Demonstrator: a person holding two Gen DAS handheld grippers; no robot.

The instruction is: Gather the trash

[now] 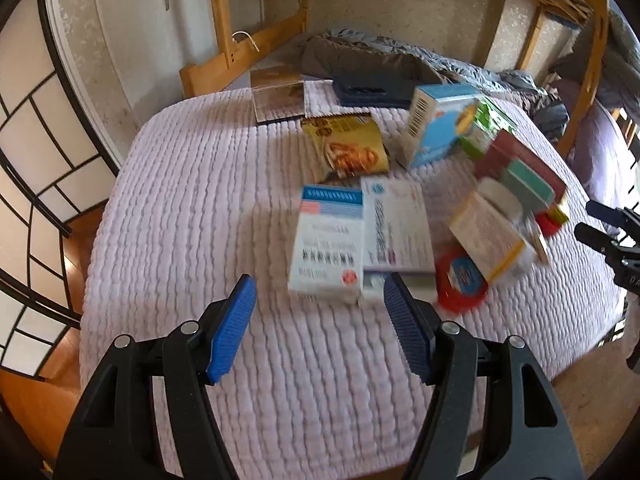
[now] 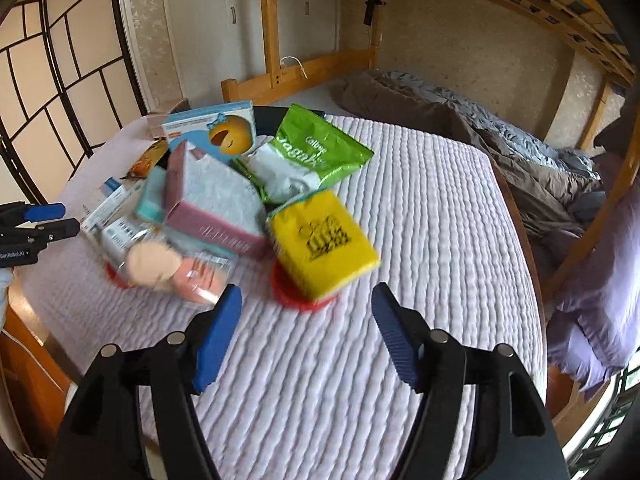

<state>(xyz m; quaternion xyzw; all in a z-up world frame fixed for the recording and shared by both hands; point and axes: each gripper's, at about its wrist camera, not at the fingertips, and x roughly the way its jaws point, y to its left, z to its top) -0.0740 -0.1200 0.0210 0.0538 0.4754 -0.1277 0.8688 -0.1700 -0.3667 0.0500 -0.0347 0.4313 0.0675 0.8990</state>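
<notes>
Left wrist view shows me the trash still heaped on the quilted bed [image 1: 192, 216]: white medicine boxes [image 1: 332, 240] nearest, a gold snack bag [image 1: 348, 148] beyond. My left tool [image 1: 318, 328] is spread and empty. My right tool [image 2: 306, 334] is spread too, near the yellow packet [image 2: 324, 240] and green bag [image 2: 316, 148]. I see no bin or bag; collecting looks barely begun

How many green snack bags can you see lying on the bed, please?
1: the green bag lies in the pile, behind the yellow packet and beside the blue box. Others may be hidden underneath.
</notes>
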